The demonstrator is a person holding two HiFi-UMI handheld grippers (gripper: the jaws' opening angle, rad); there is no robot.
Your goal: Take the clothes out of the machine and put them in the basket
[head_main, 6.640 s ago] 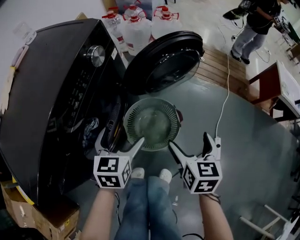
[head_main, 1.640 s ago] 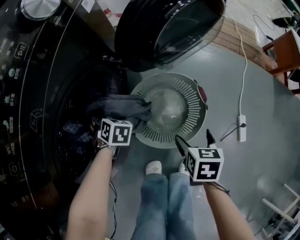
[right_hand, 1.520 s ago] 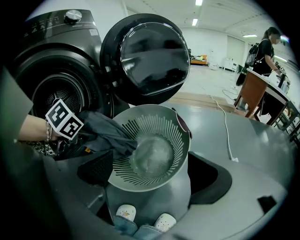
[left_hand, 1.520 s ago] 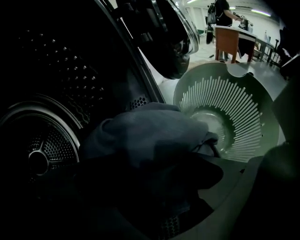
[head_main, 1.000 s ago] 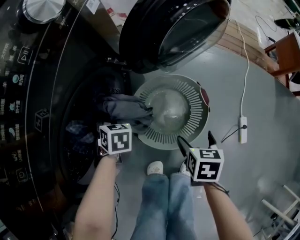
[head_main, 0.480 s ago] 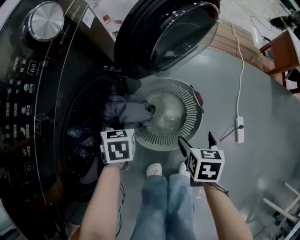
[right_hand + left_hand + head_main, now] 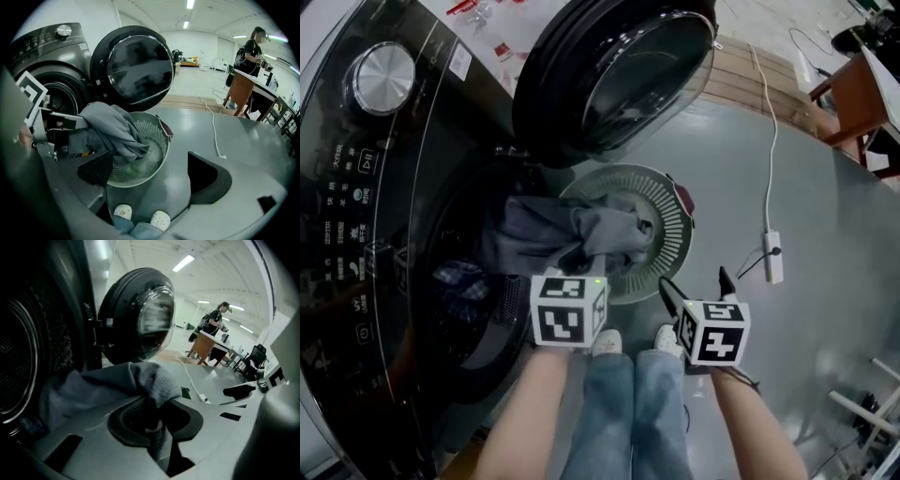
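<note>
Head view: the left gripper [image 7: 581, 267] was closed on one grey garment [image 7: 591, 230], its jaws hidden behind its own marker cube. The garment stretched from the drum opening of the one washing machine [image 7: 356, 216], to that gripper's left, across to the near rim of the single slatted basket [image 7: 673, 234] ahead of it, and part of the cloth lay over that rim. At least one further item, a checked cloth [image 7: 459, 278], lay in the drum to the left of the gripper. The one round door [image 7: 614, 70] stood swung open beyond the basket. The right gripper [image 7: 694, 279] was just beside the basket's near edge, its two jaws spread wide and nothing between them. Two white shoes [image 7: 606, 342] showed below and between the two grippers. One power strip [image 7: 772, 256] on a white cable lay on the floor to the right of the right gripper. Left gripper view: both jaws were pressed on a fold of the grey garment, which ran back leftward toward the drum; the door stood ahead, and one person stood at a table far beyond. Right gripper view: the jaws stood well apart and empty; beyond them sat the basket, with the garment draped over its left rim and down inside, and the left gripper to the left.
</note>
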